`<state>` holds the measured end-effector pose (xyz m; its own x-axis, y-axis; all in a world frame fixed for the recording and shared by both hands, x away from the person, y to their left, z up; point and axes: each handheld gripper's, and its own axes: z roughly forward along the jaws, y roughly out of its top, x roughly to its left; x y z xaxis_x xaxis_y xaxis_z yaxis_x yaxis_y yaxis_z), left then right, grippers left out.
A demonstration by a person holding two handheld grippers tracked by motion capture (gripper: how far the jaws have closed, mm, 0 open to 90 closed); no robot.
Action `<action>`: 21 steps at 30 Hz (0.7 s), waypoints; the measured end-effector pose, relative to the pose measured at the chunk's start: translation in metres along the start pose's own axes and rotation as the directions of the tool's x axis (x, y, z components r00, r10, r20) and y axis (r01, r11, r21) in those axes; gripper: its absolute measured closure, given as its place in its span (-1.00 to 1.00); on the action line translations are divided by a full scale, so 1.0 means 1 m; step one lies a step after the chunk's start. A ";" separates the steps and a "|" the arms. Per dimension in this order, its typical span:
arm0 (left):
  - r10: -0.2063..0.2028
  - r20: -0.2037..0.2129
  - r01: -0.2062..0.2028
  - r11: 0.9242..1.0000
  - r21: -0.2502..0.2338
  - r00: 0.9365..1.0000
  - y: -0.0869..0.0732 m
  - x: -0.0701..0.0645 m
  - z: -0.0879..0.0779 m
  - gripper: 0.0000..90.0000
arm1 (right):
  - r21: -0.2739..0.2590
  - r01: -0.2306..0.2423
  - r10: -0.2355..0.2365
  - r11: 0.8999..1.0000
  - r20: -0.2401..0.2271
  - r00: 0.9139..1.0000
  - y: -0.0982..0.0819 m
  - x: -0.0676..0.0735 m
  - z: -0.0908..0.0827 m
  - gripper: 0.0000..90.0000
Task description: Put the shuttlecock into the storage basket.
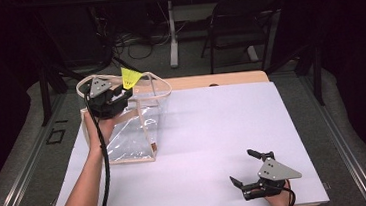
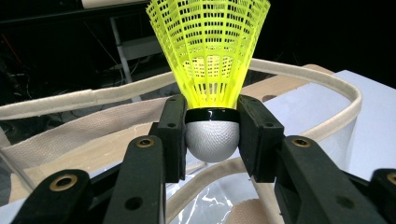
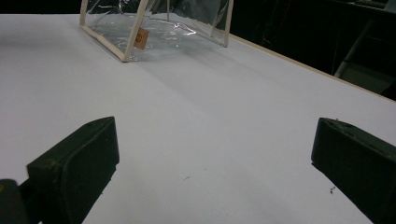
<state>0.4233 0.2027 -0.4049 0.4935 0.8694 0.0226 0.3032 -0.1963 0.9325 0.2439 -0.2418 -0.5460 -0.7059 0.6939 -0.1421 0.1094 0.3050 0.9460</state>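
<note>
A yellow plastic shuttlecock point(image 2: 210, 51) with a white cork head is clamped between the pads of my left gripper point(image 2: 212, 137), skirt pointing up. In the high view the left gripper point(image 1: 120, 96) holds the shuttlecock point(image 1: 130, 78) over the open top of a clear plastic tote bag point(image 1: 138, 129) with beige trim that stands at the table's far left. The bag's beige rim point(image 2: 299, 74) curves just beyond the shuttlecock. My right gripper point(image 1: 248, 167) rests near the front right of the table, jaws wide apart and nothing between them. The right gripper view looks across to the bag point(image 3: 154, 28).
A white sheet point(image 1: 213, 130) covers the wooden table. A dark folding chair point(image 1: 244, 22) and a white table leg point(image 1: 172, 33) stand beyond the far edge, with cables on the floor.
</note>
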 end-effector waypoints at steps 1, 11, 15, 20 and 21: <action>-0.002 0.000 0.002 1.000 0.003 1.000 0.000 0.001 0.000 0.43 | 0.000 0.000 0.000 1.000 0.000 1.000 0.000 0.000 0.000 -0.99; -0.010 0.000 0.009 0.999 0.043 1.000 -0.002 0.003 0.003 0.43 | 0.000 0.001 -0.001 1.000 0.000 1.000 0.000 0.000 0.000 -0.99; -0.007 0.001 0.007 0.999 0.054 1.000 -0.002 0.003 0.004 0.43 | 0.001 0.001 -0.001 1.000 -0.001 1.000 0.000 0.000 0.000 -0.99; -0.010 0.001 0.010 0.998 0.061 1.000 -0.003 0.003 0.006 0.43 | 0.004 0.001 -0.001 1.000 -0.002 1.000 0.000 0.000 0.000 -0.99; -0.010 0.001 0.009 0.998 0.063 1.000 -0.003 0.004 0.005 0.43 | 0.003 0.001 -0.001 1.000 -0.002 1.000 0.000 0.000 0.000 -0.99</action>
<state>0.4287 0.2040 -0.4094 0.4911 0.8710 0.0135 0.3584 -0.2162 0.9082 0.2438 -0.2415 -0.5461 -0.7073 0.6925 -0.1421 0.1112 0.3075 0.9450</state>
